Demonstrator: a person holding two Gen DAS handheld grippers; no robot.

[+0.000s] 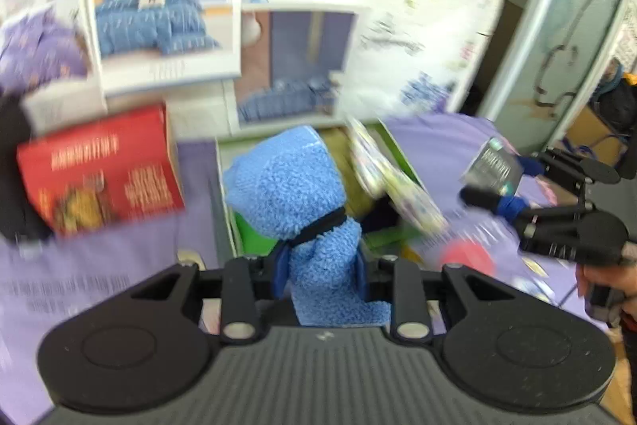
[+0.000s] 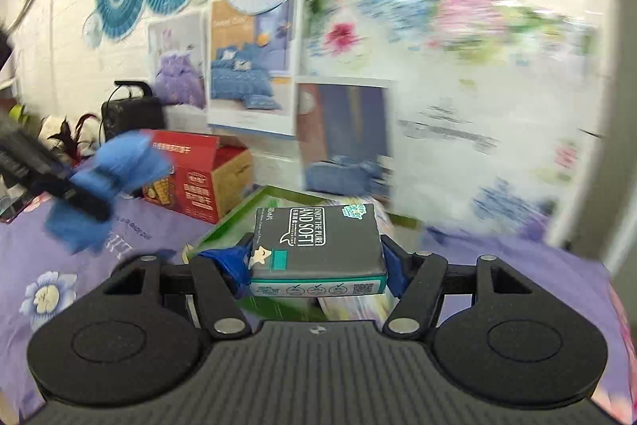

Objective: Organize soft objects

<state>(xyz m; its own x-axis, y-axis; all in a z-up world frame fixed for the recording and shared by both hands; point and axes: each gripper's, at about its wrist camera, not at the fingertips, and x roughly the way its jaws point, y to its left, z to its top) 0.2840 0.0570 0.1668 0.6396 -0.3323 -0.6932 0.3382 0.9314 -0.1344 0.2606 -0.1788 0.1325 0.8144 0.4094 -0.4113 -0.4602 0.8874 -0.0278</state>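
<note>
Left wrist view: the left tongs [image 1: 318,265] are pinching a fluffy blue cloth [image 1: 296,194], which stands up between the blue-padded fingers, raised above the near end of a green-edged box [image 1: 392,146]. A floral packet [image 1: 392,182] leans tilted inside that box. A red carton [image 1: 101,172] sits to the left on the purple floral sheet [image 1: 95,265]. At right, the right tongs [image 1: 493,182] grip a grey tissue pack [image 1: 493,166], held up over the sheet beside the box.

Right wrist view: the right tongs [image 2: 318,261] are pressed against both sides of the grey tissue pack [image 2: 318,245], printed "AND SOFT", lifted over the green-edged box [image 2: 239,216]. At left the left tongs [image 2: 79,200] carry the blue cloth [image 2: 119,166], blurred, above the purple floral sheet [image 2: 59,265], with the red carton [image 2: 191,182] behind. Bedding posters [image 2: 251,66] hang on the wall
</note>
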